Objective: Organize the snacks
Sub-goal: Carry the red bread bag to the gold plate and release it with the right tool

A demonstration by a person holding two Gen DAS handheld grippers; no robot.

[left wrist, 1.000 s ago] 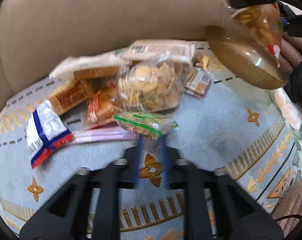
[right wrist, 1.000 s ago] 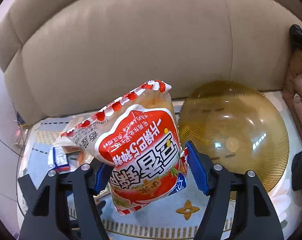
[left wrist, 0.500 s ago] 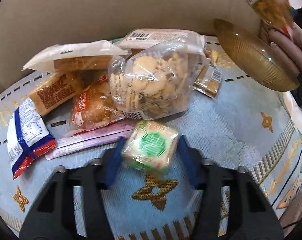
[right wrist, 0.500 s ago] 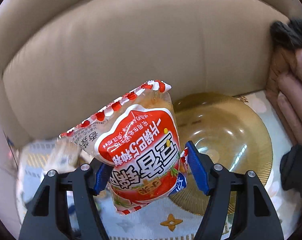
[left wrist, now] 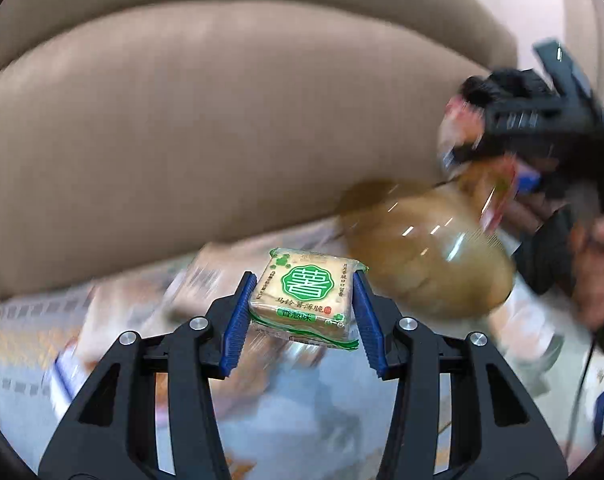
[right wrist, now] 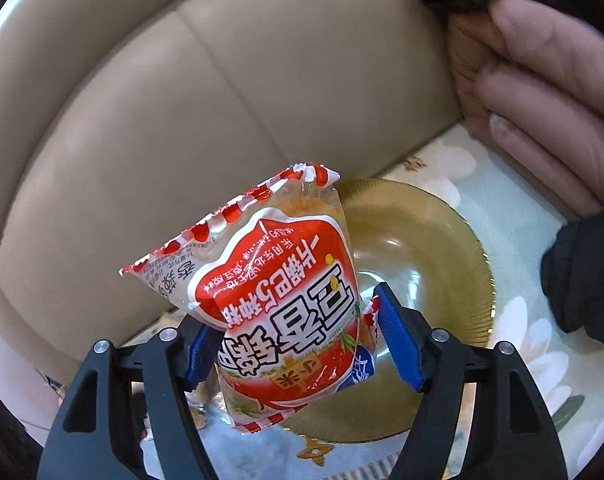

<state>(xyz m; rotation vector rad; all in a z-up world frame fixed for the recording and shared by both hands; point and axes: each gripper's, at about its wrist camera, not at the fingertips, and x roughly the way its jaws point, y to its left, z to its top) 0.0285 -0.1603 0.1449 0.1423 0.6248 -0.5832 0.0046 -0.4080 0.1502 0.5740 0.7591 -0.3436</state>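
My left gripper (left wrist: 304, 312) is shut on a small square cracker packet (left wrist: 306, 298) with a green emblem, lifted off the table. The amber glass bowl (left wrist: 434, 256) lies to its right, blurred by motion. In the right wrist view my right gripper (right wrist: 289, 344) is shut on a red and white snack bag (right wrist: 277, 300), held upright just above and in front of the amber glass bowl (right wrist: 434, 248). That same right gripper (left wrist: 538, 120) with its bag shows over the bowl's far rim in the left wrist view.
A beige sofa back (right wrist: 221, 92) rises behind the table. A person's hand (right wrist: 542, 80) and a dark sleeve (right wrist: 582, 276) are at the right of the bowl. Blurred snack packets (left wrist: 141, 312) lie on the patterned cloth at the left.
My left gripper shut on the green cracker packet, lifted it and swung right toward the bowl. My right gripper carried the red bag closer over the bowl.
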